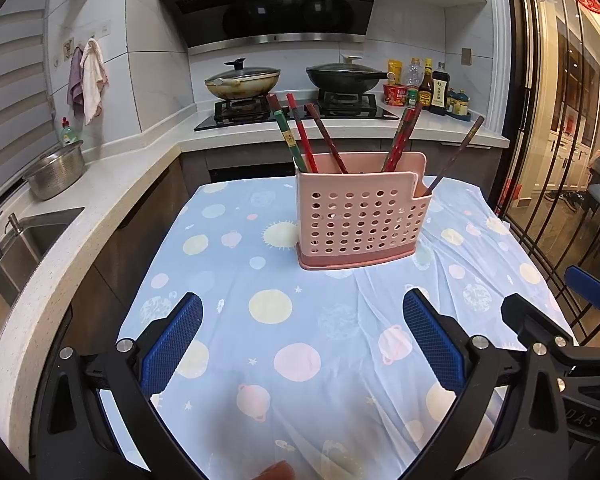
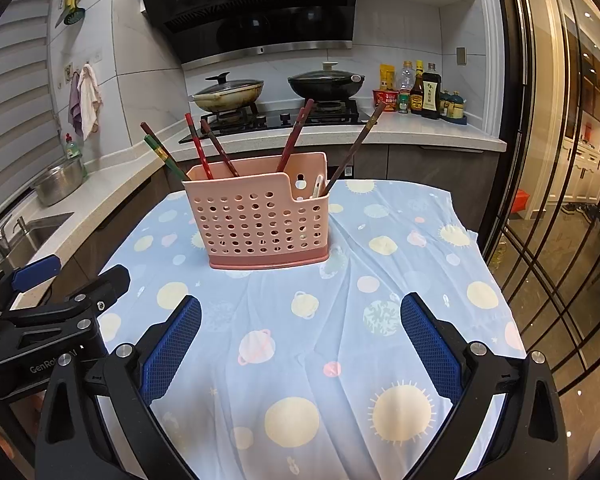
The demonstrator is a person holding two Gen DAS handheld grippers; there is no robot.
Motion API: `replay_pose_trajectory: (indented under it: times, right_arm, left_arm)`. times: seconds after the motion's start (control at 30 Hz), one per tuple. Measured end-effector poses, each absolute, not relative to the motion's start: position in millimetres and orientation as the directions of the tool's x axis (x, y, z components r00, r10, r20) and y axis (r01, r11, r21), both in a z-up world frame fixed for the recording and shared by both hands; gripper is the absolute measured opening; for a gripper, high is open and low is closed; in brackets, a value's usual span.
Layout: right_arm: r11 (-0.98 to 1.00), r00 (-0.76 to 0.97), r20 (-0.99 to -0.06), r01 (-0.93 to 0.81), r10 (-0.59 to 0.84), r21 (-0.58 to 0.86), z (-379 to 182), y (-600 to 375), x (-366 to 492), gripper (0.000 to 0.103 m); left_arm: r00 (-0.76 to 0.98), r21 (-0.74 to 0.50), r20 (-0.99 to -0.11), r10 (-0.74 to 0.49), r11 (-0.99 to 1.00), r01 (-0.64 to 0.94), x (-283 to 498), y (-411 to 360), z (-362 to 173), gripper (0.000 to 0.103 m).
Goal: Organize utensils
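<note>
Chopsticks [image 1: 301, 136] lean in the pink holder [image 1: 360, 220] on the cloth [image 1: 260, 280], one in its low side pocket. Left gripper [image 1: 302, 344] and right gripper [image 2: 300, 344] both gape wide, empty.

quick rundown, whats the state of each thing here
pink perforated plastic utensil holder: upright on the tablecloth
dark red and green chopsticks: standing tilted in the holder
left tool: open, empty
right tool: open, empty
two lidded woks: lids on, on the stove
</note>
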State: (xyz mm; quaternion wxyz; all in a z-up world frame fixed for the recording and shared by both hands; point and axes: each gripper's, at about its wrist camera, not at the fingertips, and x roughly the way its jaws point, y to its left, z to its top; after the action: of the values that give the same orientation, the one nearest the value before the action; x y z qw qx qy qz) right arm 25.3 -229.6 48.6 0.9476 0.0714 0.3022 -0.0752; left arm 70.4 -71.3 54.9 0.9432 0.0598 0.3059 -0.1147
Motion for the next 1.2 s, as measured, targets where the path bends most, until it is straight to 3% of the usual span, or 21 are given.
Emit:
replay_pose_trajectory:
  times: [1.2]
  right_arm:
    - [0.957,0.782,-0.594,0.283,-0.189,0.067,36,-270,25,0.096]
  left_arm:
    - [0.802,0.042,-0.59,-0.097,0.988,0.151,87,-42,50,0.096]
